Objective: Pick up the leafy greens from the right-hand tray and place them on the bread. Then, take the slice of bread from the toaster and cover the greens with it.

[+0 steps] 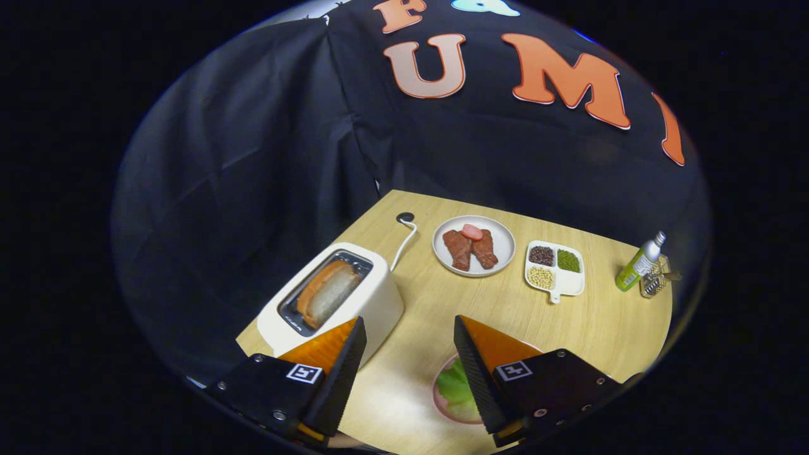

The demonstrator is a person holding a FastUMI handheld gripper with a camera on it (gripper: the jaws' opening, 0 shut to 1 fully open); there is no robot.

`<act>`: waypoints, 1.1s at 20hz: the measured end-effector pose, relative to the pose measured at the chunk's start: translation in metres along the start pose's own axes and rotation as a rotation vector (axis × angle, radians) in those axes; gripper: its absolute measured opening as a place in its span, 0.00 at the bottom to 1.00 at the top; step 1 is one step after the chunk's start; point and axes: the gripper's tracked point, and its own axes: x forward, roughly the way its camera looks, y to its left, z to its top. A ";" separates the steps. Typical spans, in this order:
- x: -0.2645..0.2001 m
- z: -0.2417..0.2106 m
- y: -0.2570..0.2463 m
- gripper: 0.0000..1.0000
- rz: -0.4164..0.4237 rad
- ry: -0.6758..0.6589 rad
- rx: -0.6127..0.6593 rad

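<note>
We found the gripper [409, 328] with jaws wide and empty above the desk [600, 322], apparently readied for the toaster [373, 297] bread [328, 292] at ten o'clock.

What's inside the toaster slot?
One slice of bread stands in the toaster slot, its top edge and crust showing; its lower part is hidden. The open gripper holds nothing.

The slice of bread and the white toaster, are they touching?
Touching: the gripper view shows the slice of bread sitting inside the white toaster's slot.
</note>
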 end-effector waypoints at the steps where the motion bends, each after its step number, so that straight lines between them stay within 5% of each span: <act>1: 0.002 0.009 0.010 0.84 0.011 0.000 -0.002; 9: 0.028 0.036 0.078 0.84 0.081 0.073 0.010; 19: 0.074 0.008 0.084 0.85 0.000 0.218 -0.008; 22: 0.085 -0.001 0.079 0.74 -0.023 0.258 0.030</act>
